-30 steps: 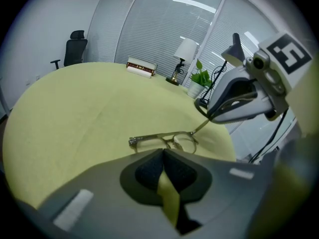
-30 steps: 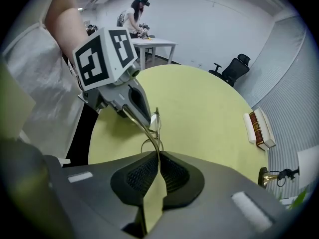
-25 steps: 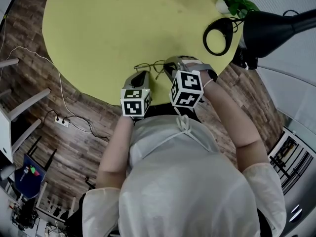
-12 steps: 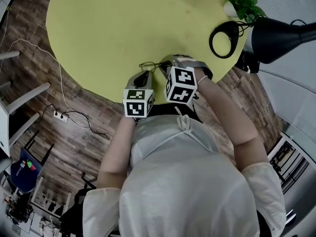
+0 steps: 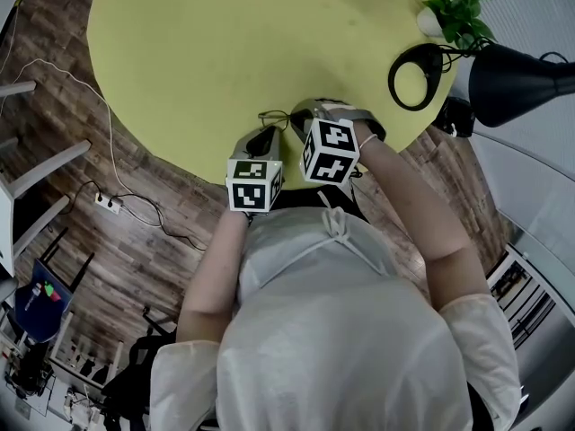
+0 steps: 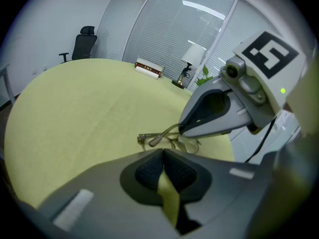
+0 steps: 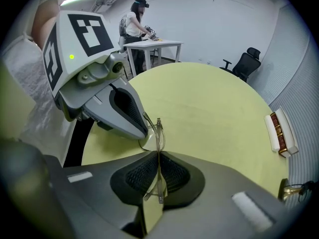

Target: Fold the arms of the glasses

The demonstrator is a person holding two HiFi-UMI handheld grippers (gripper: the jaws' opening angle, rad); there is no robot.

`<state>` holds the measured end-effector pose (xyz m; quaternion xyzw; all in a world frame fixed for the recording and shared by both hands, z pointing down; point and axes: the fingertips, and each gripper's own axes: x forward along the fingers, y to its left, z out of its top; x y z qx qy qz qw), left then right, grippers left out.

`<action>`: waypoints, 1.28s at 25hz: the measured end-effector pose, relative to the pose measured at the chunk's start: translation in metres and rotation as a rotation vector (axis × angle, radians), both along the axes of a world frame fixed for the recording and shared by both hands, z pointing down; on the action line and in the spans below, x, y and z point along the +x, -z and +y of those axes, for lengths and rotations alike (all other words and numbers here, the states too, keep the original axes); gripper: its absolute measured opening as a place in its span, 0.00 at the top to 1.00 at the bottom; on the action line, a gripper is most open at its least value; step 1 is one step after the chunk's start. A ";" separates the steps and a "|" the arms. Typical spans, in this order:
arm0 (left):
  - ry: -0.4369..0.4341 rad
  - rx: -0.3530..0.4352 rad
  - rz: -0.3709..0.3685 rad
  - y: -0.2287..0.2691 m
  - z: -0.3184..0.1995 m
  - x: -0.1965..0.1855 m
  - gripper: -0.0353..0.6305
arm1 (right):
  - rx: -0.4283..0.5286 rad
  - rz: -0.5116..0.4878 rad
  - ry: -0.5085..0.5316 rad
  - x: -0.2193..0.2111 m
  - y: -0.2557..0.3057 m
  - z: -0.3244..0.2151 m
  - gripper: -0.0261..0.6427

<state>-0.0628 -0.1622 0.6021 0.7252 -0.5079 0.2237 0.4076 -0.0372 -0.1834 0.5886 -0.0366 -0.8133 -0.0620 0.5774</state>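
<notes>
Thin clear-framed glasses point(image 5: 274, 118) lie at the near edge of the round yellow table point(image 5: 198, 52). My right gripper point(image 7: 158, 156) is shut on the glasses point(image 7: 158, 133): a thin part of the frame runs between its pads, and the rest sticks out ahead over the table. In the head view the right gripper point(image 5: 301, 115) is just right of the glasses. My left gripper point(image 6: 163, 152) is shut with nothing between its pads, a little short of the glasses point(image 6: 167, 139). In the head view the left gripper point(image 5: 267, 135) stands close beside the right one.
A black desk lamp point(image 5: 512, 79) with a ring base point(image 5: 415, 72) and a small potted plant point(image 5: 458, 12) stand at the table's far right. A book point(image 7: 279, 131) lies near the far rim. Behind are an office chair point(image 7: 244, 63) and a person point(image 7: 135, 19) at a white table.
My right gripper has come a little nearer to the left one and lower, with the glasses in it. The left gripper has stayed in place.
</notes>
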 end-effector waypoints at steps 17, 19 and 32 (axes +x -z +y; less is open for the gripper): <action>-0.004 -0.028 0.029 -0.001 -0.001 0.000 0.94 | -0.166 -0.024 -0.116 -0.003 -0.016 -0.004 0.88; -0.005 -0.028 0.032 -0.002 -0.001 0.001 0.94 | -0.174 -0.021 -0.119 -0.003 -0.019 -0.003 0.89; 0.002 -0.022 0.043 0.000 0.000 -0.002 0.94 | -0.132 -0.066 -0.156 -0.004 -0.014 -0.003 0.80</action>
